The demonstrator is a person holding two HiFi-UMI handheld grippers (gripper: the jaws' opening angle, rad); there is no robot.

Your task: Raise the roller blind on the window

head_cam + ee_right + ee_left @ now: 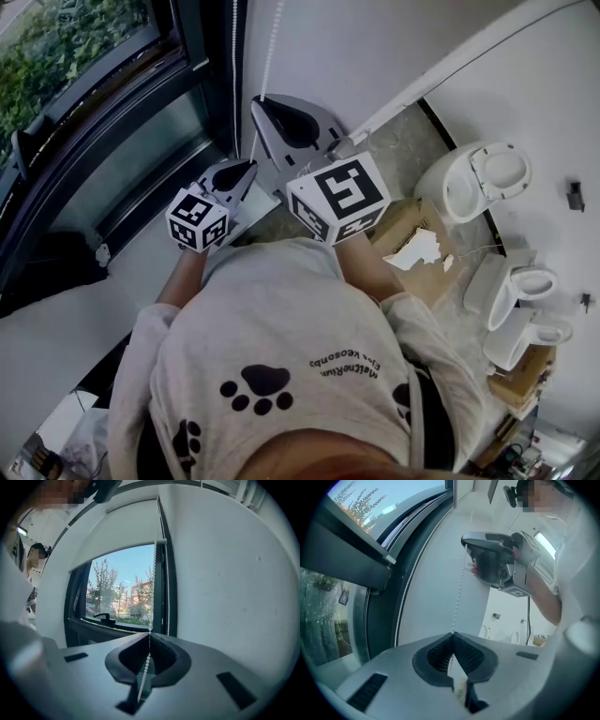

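Right gripper view: my right gripper (150, 634) is pinched tight on the bead chain (154, 578), which runs vert. up the window frame (161, 597) right edge to the part-raised roller blind (117, 531). My left gripper (452, 634) clamps the same strand lower down, so the pull is prob. straight down.

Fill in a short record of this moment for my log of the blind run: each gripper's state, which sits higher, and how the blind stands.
left gripper: shut on bead chain
right gripper: shut on bead chain, same strand
higher on the chain: right gripper
roller blind: partly raised, covers only the top of the window
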